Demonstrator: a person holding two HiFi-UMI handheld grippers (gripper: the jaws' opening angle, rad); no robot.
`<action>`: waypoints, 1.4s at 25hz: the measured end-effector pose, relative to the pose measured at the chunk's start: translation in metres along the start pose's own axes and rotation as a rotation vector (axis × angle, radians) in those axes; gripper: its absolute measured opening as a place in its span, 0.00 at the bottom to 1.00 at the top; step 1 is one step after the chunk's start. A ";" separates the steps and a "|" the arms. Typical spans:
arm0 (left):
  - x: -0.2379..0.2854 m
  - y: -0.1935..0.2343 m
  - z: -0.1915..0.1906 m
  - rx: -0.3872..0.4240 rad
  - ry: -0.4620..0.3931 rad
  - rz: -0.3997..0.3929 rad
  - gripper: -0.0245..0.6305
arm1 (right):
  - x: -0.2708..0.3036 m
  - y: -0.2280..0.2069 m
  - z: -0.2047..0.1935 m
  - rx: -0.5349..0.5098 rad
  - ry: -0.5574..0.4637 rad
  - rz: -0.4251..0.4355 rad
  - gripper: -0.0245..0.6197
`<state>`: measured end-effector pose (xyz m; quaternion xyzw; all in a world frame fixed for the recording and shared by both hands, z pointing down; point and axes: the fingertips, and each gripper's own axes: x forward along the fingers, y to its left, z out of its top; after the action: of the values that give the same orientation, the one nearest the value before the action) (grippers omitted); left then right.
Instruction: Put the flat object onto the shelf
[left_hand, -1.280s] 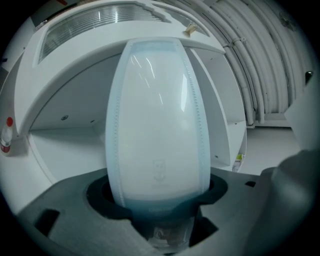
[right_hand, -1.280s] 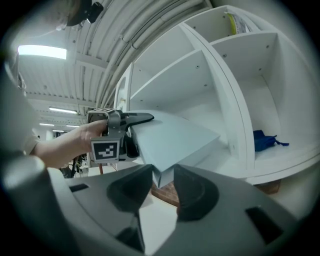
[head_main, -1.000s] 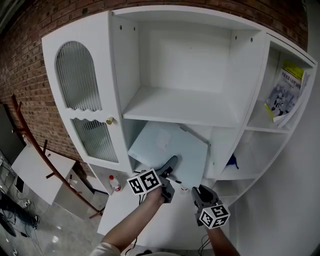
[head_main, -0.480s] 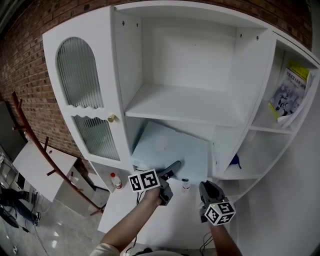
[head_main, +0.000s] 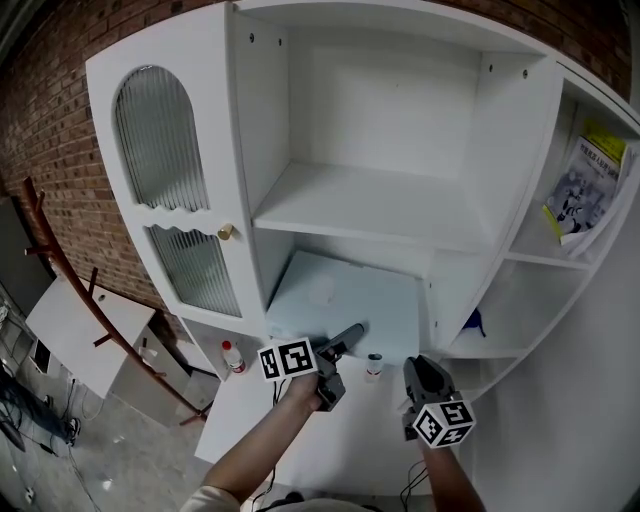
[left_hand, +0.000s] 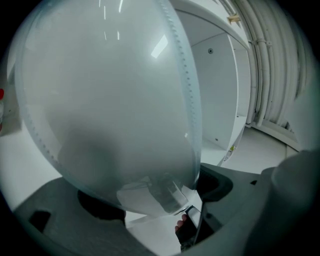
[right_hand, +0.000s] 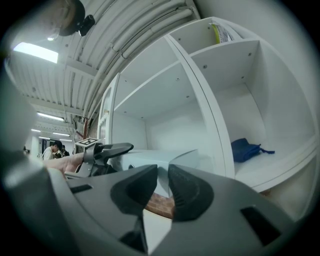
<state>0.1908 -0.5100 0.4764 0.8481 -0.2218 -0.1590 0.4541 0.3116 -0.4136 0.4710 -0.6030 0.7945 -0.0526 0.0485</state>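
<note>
Flat object (head_main: 350, 300) leans tilted in the compartment under the shelf (head_main: 370, 210). Its lower edge sits between the wide-spread, non-pressing jaws of the left gripper (head_main: 340, 352), and its long axis runs toward 12 o'clock. Right gripper (head_main: 425, 368), at 4 o'clock of the left, is closing on nothing. Left is nearer; 1 regrasp likely needed.

No legible text anywhere; print on the booklet (head_main: 585, 190) at three o'clock, illegibly small.

Dark grey grippers (head_main: 347, 334) (head_main: 425, 364); 2 black-white marker cubes (head_main: 286, 360) (head_main: 443, 422).

Pale flat object (head_main: 345, 297) leaning tilted, lower compartment of white shelf (head_main: 370, 207).
</note>
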 end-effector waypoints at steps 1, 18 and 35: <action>-0.001 0.000 -0.001 -0.009 0.002 -0.002 0.65 | 0.000 0.000 0.002 -0.003 -0.007 -0.001 0.17; -0.025 0.000 -0.025 -0.012 0.119 -0.050 0.67 | 0.010 -0.004 0.009 -0.047 -0.004 -0.036 0.17; -0.062 0.008 -0.006 0.085 0.103 -0.019 0.67 | 0.031 -0.018 -0.003 -0.076 0.027 -0.076 0.17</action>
<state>0.1392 -0.4774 0.4908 0.8758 -0.1968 -0.1098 0.4268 0.3200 -0.4481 0.4763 -0.6335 0.7730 -0.0321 0.0128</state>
